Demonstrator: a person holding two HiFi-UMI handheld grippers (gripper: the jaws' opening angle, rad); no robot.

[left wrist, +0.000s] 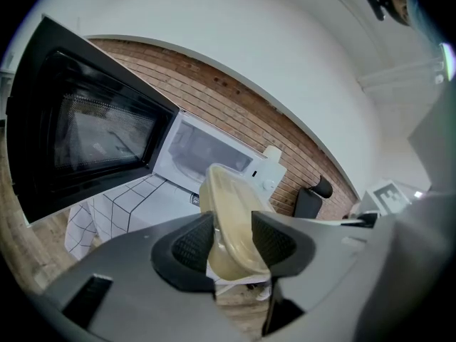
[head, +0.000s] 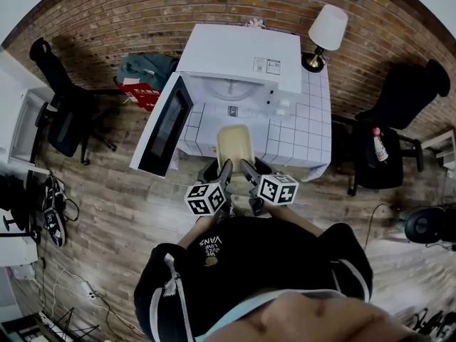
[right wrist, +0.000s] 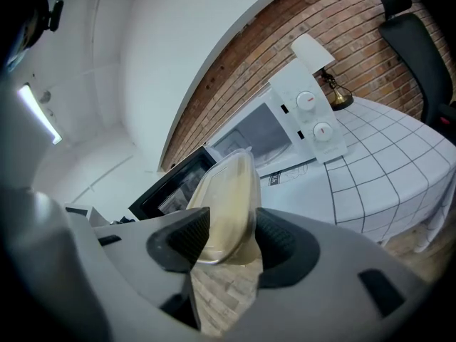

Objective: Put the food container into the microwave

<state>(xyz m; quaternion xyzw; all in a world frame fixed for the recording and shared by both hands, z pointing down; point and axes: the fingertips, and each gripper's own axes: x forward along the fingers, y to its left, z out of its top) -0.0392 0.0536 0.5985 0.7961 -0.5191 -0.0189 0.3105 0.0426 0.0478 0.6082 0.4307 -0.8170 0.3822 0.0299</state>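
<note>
A pale yellow lidded food container hangs level in front of the white microwave, whose door stands wide open to the left. My left gripper is shut on the container's near left edge, and my right gripper is shut on its near right edge. In the left gripper view the container sits wedged between the pads, with the open microwave cavity straight ahead. The right gripper view has the container clamped the same way, the microwave's dials beyond.
The microwave stands on a small table under a white checked cloth. A lamp stands at the table's back right corner. Black office chairs flank the table on the wooden floor, and a brick wall runs behind.
</note>
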